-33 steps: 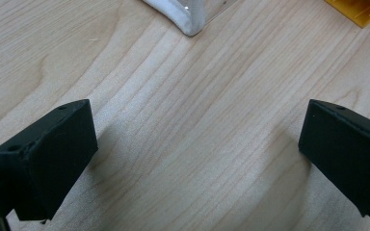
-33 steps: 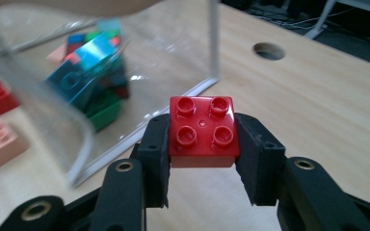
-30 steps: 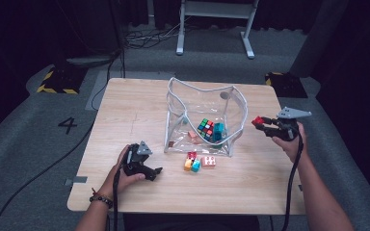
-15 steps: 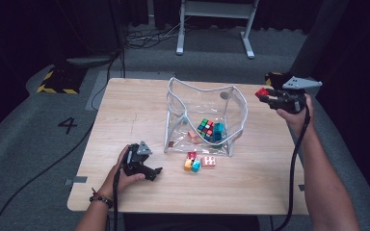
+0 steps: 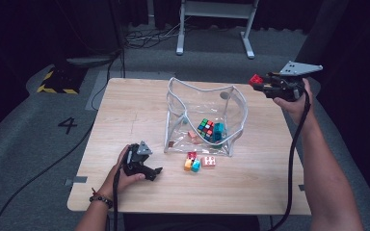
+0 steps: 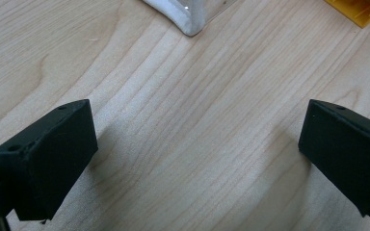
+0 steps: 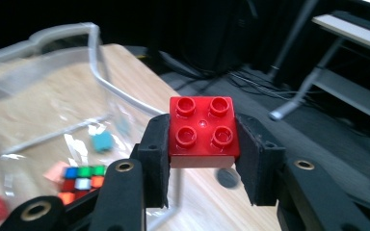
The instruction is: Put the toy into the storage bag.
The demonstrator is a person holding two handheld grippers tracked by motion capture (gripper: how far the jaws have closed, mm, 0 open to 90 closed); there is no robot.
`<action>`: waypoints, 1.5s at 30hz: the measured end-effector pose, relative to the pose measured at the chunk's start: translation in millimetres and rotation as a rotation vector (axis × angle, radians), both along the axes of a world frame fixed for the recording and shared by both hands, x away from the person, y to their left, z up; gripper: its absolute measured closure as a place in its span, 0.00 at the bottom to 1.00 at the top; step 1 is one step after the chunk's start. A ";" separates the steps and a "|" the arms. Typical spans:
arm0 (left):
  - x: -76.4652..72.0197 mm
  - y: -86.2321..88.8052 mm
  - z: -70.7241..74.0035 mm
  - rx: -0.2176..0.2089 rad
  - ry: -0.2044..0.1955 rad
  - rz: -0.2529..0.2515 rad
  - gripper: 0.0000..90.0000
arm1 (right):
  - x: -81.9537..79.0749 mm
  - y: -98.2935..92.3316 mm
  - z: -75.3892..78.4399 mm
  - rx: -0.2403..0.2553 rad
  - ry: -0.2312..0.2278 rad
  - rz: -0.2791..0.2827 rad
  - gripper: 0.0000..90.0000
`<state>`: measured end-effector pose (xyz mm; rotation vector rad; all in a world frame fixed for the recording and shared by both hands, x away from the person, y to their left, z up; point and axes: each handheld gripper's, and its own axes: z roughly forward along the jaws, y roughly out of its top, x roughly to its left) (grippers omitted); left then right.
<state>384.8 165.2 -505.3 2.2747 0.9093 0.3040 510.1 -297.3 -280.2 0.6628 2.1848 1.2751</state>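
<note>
Between the jaws of the right gripper [image 7: 202, 159], clamped on its two sides with studs facing up, sits a red building brick [image 7: 203, 131]; in the high view it is held in the air off the table's right edge, beside and above the rim of the clear plastic bag [image 5: 200, 91]. A second ago that gripper [image 5: 262, 84] was lower, level with the bag's side, so the brick has been lifted to clear the rim, which suggests it is about to be carried over the open mouth and dropped in. The bag's stiff white rim stands between brick and opening. Inside already lie a puzzle cube [image 5: 205, 128], a teal block [image 5: 218, 132] and a small orange piece. Just outside the bag's front lie three more small blocks [image 5: 198, 162]. The left gripper [image 5: 150, 171] rests on the wooden table [image 5: 125, 106] near the bag's front corner, jaws wide apart and empty.
</note>
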 end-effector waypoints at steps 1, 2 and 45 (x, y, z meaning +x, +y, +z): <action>0.0 0.0 0.0 0.000 0.000 0.000 0.00 | -0.6 4.9 0.8 -0.023 -0.007 0.008 0.66; 0.0 0.0 0.0 0.000 0.000 0.000 0.00 | -0.5 9.8 1.3 -0.047 -0.023 0.021 0.66; -0.1 0.0 0.0 -0.001 0.000 0.001 0.00 | 8.1 111.0 -19.8 -0.400 0.152 0.280 0.66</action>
